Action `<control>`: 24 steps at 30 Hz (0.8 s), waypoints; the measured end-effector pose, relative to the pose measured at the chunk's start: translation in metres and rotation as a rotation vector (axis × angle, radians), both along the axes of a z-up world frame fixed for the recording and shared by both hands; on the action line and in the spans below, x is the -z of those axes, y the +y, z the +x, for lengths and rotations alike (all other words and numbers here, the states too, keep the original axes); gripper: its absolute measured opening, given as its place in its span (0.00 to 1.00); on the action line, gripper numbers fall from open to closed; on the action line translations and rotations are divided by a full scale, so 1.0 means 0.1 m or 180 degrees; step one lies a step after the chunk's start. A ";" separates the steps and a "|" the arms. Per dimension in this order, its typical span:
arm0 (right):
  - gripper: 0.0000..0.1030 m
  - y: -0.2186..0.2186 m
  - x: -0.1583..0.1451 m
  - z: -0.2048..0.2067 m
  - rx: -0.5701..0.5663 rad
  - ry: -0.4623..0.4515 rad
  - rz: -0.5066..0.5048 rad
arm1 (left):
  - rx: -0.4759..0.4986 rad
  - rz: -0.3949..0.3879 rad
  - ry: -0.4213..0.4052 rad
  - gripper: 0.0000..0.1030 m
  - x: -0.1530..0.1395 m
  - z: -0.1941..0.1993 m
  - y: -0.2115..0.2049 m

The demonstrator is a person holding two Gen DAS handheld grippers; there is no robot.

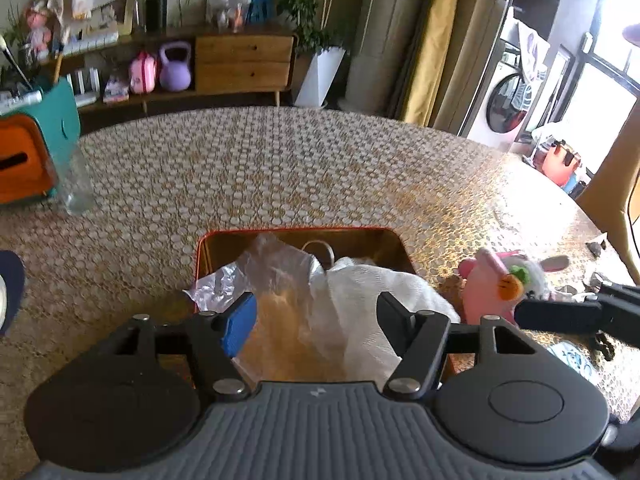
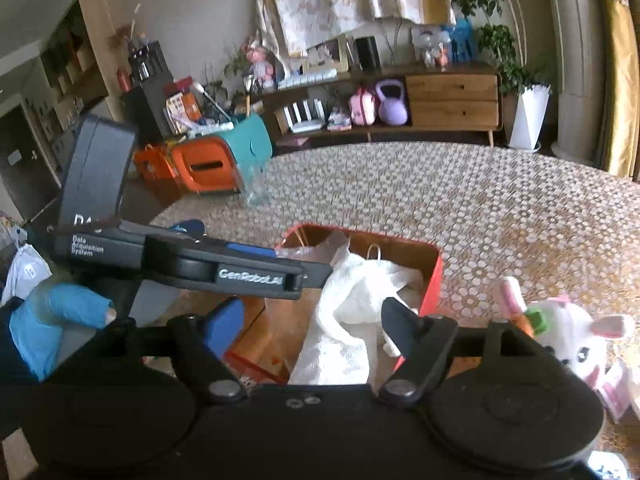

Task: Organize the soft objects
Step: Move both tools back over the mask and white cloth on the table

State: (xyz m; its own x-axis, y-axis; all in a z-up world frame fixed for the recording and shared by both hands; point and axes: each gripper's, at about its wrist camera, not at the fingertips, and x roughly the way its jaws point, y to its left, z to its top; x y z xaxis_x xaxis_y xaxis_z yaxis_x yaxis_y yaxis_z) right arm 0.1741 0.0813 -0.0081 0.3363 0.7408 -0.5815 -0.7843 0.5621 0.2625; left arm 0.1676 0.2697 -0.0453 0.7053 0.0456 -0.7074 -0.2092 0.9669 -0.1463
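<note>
Left gripper (image 1: 316, 312) jaws apart, nothing pinched, above red box (image 1: 208, 240). Right gripper (image 2: 316, 320) likewise open and empty. Box holds white cloth (image 2: 344, 320) and clear plastic bag (image 1: 276, 276). Plush rabbit (image 2: 568, 336) just right of box on table (image 1: 280, 160).

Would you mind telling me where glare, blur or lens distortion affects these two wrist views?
Left wrist view: window light washes out the patterned tablecloth at right; the far table edge bows from fisheye; the clear drinking glass is smeared. Right wrist view: light is more even; the white plush rabbit is soft, the beige curtain curves.
</note>
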 end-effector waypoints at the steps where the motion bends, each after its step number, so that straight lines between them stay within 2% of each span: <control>1: 0.76 -0.05 -0.04 -0.02 0.0014 -0.0019 0.0021 | 0.0020 0.0007 -0.0031 0.64 -0.05 -0.04 -0.03; 13: 0.87 -0.76 -0.37 -0.21 0.0310 -0.0093 0.0268 | 0.0247 0.0074 -0.0287 0.71 -0.50 -0.35 -0.54; 16: 0.89 -0.99 -0.42 -0.21 0.0454 -0.0094 0.0309 | 0.0322 0.0032 -0.0322 0.79 -0.55 -0.38 -0.70; 22: 0.93 -1.51 -0.51 -0.15 0.0765 -0.0126 0.0359 | 0.0453 -0.0010 -0.0343 0.80 -0.60 -0.40 -1.08; 24: 0.95 -1.68 -0.51 -0.12 0.0887 -0.0140 0.0365 | 0.0492 -0.0016 -0.0333 0.84 -0.60 -0.38 -1.21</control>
State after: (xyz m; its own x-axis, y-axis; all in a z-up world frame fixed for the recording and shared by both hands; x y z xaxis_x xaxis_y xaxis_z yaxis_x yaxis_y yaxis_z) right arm 0.1625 -0.0866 0.0431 0.5589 0.6763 -0.4798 -0.6159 0.7260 0.3059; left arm 0.1298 0.1489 0.0151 0.7734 -0.0724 -0.6298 -0.0415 0.9855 -0.1643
